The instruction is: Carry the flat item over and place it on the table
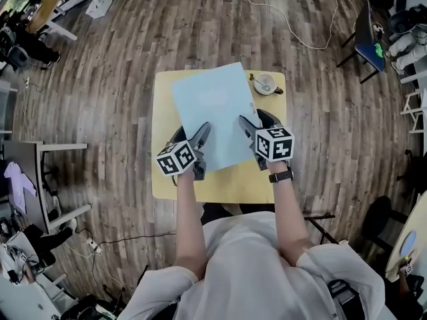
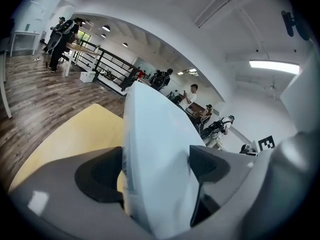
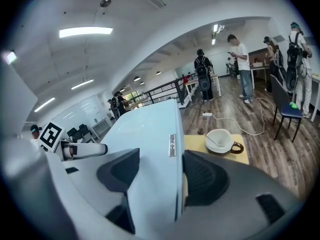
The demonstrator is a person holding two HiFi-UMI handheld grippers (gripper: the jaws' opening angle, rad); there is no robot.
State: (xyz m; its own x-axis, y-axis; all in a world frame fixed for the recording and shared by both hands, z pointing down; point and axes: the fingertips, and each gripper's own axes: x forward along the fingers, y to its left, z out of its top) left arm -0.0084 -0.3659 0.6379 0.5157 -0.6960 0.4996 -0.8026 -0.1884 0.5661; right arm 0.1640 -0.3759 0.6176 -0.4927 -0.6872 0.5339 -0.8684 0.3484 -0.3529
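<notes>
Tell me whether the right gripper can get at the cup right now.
Probably not yet: the right gripper is shut on the blue folder, which the left gripper also holds. The cup stands just ahead on the table, nothing between.

Bright, even light from white ceiling strip lamps (image 3: 85, 32); fisheye edges bend and darken; nearby claw parts blur.
</notes>
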